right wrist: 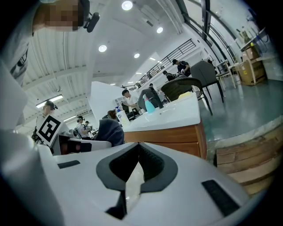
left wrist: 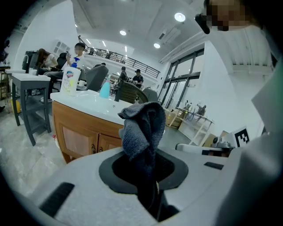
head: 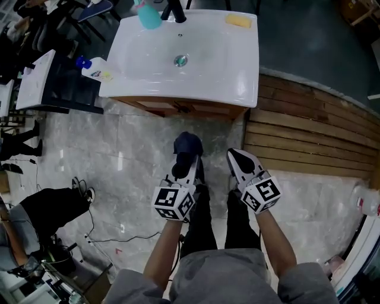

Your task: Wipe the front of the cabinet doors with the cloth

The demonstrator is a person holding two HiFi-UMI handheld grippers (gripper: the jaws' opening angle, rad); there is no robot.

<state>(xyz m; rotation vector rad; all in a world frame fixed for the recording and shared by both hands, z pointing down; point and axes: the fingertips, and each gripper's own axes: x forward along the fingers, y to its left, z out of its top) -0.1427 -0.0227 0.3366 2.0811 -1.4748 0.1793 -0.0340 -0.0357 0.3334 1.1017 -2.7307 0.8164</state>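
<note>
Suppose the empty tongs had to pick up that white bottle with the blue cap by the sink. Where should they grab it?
Probably mid-body, below the cap, coming in level from the front. The bottle stands upright near the counter's left edge, with its tall sides exposed there.

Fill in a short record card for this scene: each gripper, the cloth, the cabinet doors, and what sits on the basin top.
Left gripper: shut on the cloth
Right gripper: shut, nothing between its jaws
Cloth: dark, bunched, sticking up from the left jaws
Cabinet doors: wooden, closed, ahead of both grippers, not touched by the cloth
Basin top: teal cup, yellow sponge, blue-capped bottle
</note>
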